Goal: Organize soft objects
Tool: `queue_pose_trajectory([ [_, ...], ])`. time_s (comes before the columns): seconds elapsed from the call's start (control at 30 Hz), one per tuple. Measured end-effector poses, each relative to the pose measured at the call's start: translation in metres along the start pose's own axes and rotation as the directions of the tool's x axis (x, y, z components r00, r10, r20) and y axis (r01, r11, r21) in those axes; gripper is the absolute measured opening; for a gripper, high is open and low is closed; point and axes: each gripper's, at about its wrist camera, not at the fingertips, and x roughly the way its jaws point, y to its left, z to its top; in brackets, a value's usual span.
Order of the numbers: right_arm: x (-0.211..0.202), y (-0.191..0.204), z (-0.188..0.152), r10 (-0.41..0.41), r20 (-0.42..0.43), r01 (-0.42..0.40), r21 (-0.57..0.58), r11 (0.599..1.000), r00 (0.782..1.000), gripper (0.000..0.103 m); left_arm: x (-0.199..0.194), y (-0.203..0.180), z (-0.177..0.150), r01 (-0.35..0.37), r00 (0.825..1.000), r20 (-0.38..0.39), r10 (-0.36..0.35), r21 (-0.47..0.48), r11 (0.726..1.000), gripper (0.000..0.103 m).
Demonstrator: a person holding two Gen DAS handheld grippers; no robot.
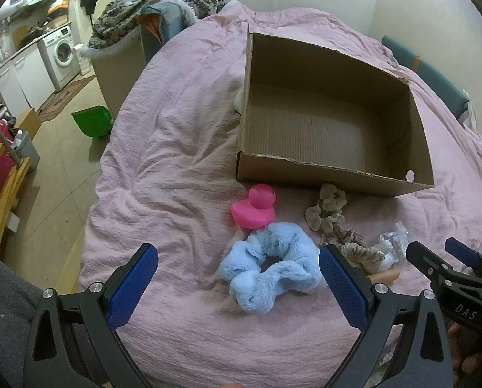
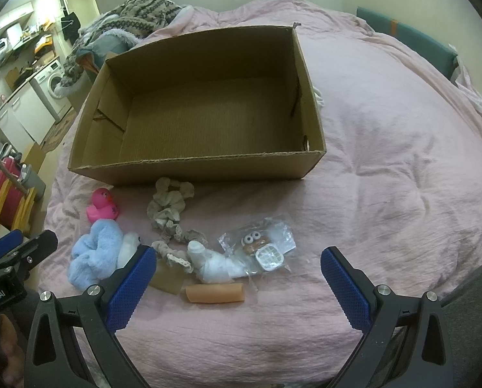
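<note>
Blue-padded fingers of the left gripper stand wide apart and hold nothing, framing a fluffy light-blue scrunchie that lies on the pink bedspread just ahead of them. Right gripper, likewise spread wide and empty, hovers low over a small cluster: a tan roll nearest its fingers, a white bundle beyond that, and a clear packet with a googly-eyed brown toy beside it. Beige scrunchies trail from this cluster toward the cardboard box, and a pink rubber duck sits between the blue scrunchie and the box's near wall. Box interior shows bare cardboard in both views; every item visible lies outside it, so sorting appears not yet begun. Step in hand, by this reading: approach for a first pick, most likely the blue scrunchie. Next move calls for lowering the left gripper until its pads straddle the plush ring, closing gently, then lifting clear of the duck, which touches it or nearly so, before carrying over the box's near rim.
</note>
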Motion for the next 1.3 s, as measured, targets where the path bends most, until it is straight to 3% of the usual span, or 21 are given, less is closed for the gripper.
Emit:
queue_pose_trajectory([
  [1.03,0.002,0.001,0.000,0.003,-0.010,-0.003,-0.001,1.000,1.000,0.103,0.002,-0.003,-0.002,0.002,1.000,-0.008,-0.002,-0.001,1.000,0.100],
  [1.2,0.003,0.000,0.000,0.011,-0.015,-0.011,0.007,1.000,1.000,0.103,0.005,-0.002,-0.003,0.005,1.000,-0.030,-0.005,-0.009,1.000,0.100],
  [1.3,0.001,-0.006,0.003,0.027,-0.016,-0.027,0.035,0.999,1.000,0.103,0.015,-0.003,-0.007,0.004,0.994,-0.107,-0.004,0.001,1.000,0.100],
])
